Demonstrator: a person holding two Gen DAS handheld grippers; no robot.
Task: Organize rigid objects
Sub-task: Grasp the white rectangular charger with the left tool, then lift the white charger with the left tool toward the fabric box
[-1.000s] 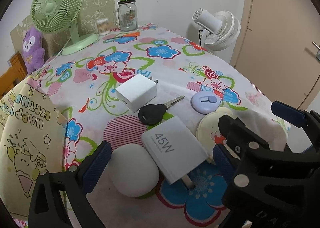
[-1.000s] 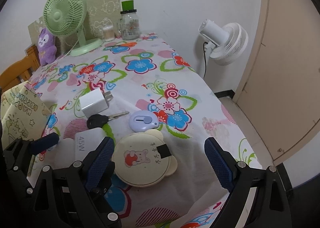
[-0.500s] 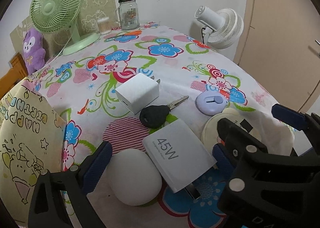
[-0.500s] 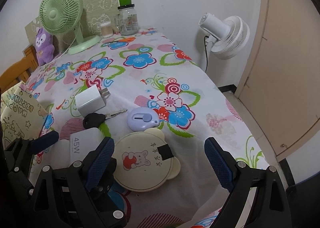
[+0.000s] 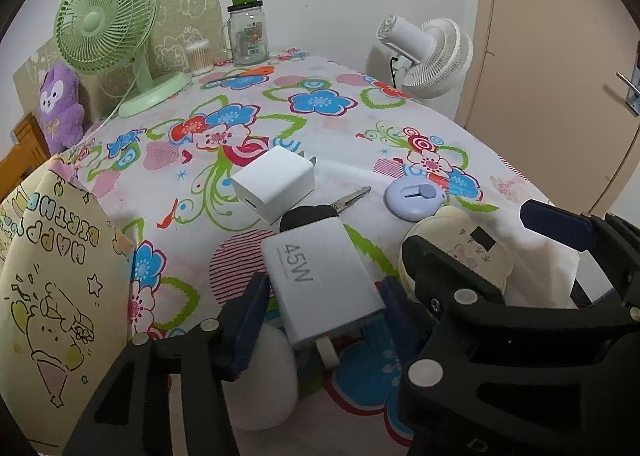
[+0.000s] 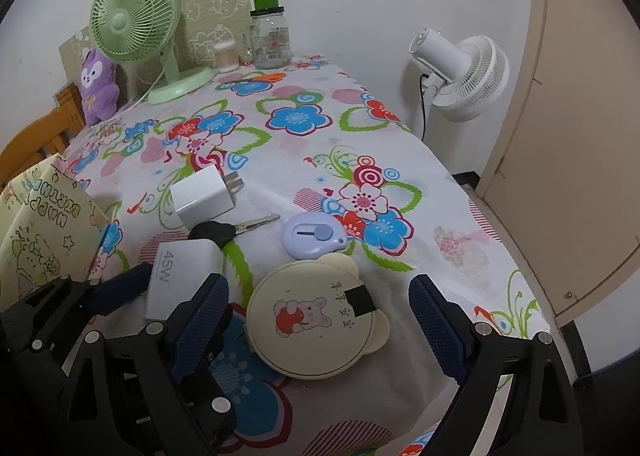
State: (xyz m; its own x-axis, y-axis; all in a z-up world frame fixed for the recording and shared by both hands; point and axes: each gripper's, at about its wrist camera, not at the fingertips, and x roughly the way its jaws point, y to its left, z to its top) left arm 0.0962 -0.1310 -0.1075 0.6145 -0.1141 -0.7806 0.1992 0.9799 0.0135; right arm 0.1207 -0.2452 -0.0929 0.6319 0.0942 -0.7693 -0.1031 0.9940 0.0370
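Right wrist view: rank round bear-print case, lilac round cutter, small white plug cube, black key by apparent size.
1. round bear-print case, clearly largest, though it is also nearest the camera.
2. lilac round cutter and small white plug cube look alike; no ranking.
3. black key, smallest, its head partly hidden.

The 45W charger point(image 5: 320, 280) covers most of the black key point(image 5: 304, 211) head at its twelve o'clock, and its plug prongs sink out of sight behind the white round object point(image 5: 268, 376) and the left gripper point(image 5: 320, 312), whose jaws are closing with the charger between them. The right gripper's point(image 6: 320, 320) black frame hides the near half of the cream bear-eared disc point(image 5: 460, 248) in the left wrist view. In the right wrist view, the charger's near end is covered by a blue finger pad point(image 6: 204, 320). The birthday bag point(image 5: 52, 296) runs off the frame at nine o'clock. The label on the glass jar point(image 5: 246, 35) is too small to read.
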